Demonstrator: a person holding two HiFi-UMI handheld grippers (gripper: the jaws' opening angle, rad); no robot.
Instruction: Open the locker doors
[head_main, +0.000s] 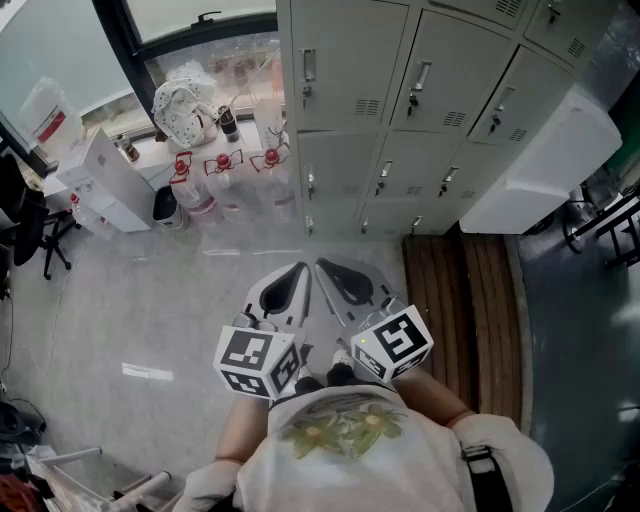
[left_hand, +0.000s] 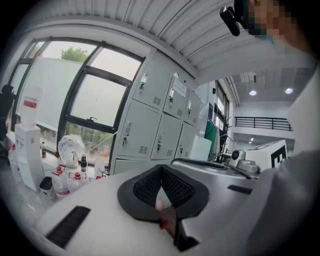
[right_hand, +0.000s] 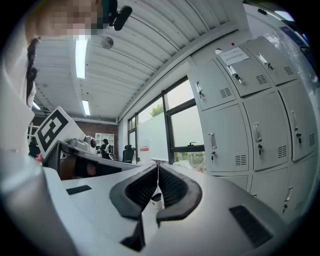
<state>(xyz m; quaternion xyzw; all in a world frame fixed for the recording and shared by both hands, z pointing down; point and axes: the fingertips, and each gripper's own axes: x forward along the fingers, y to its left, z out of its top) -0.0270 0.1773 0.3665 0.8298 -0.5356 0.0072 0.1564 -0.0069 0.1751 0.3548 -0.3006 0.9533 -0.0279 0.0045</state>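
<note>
Grey lockers (head_main: 400, 110) ahead, doors look shut; left gripper (head_main: 303, 268) and right gripper (head_main: 322, 265) both closed, empty, well short of them: suggest opening jaws, then gripping a handle (head_main: 419, 77) squarely.

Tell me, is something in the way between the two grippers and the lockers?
Nothing visible is. Only bare floor lies between the left gripper, the right gripper and the lockers. The spray bottles stand off to the left, out of the path.
</note>
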